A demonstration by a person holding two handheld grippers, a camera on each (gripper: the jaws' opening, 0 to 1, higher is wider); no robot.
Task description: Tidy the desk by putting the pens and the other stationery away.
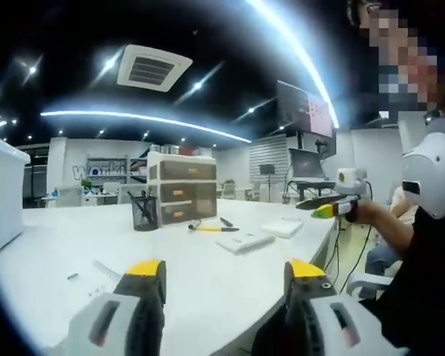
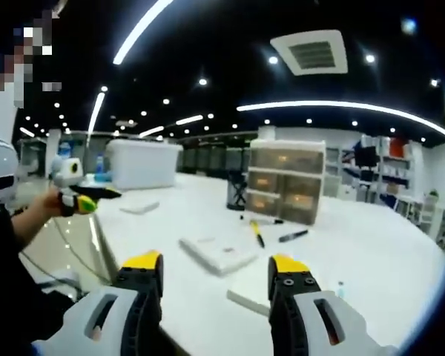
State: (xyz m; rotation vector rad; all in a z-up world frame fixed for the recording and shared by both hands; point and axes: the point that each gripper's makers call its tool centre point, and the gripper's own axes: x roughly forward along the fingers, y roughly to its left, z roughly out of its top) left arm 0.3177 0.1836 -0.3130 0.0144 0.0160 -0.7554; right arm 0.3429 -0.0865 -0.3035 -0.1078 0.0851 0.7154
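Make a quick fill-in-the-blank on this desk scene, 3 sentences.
1. The pen holder stands beside the ___ unit.
2. The pen lying nearest the drawer unit has a ___ body.
3. Both the left hand-held gripper and the right hand-held gripper have jaws that are ___.

Missing words: drawer; yellow; open

The surface [image 1: 208,289] is plain white. Both claws, left [image 1: 226,271] and right [image 2: 215,267], are grey with yellow tips. A black mesh pen cup [image 1: 144,213], a yellow marker [image 2: 256,232], a black pen [image 2: 293,236] and a beige drawer unit [image 2: 289,182] with orange handles lie there.
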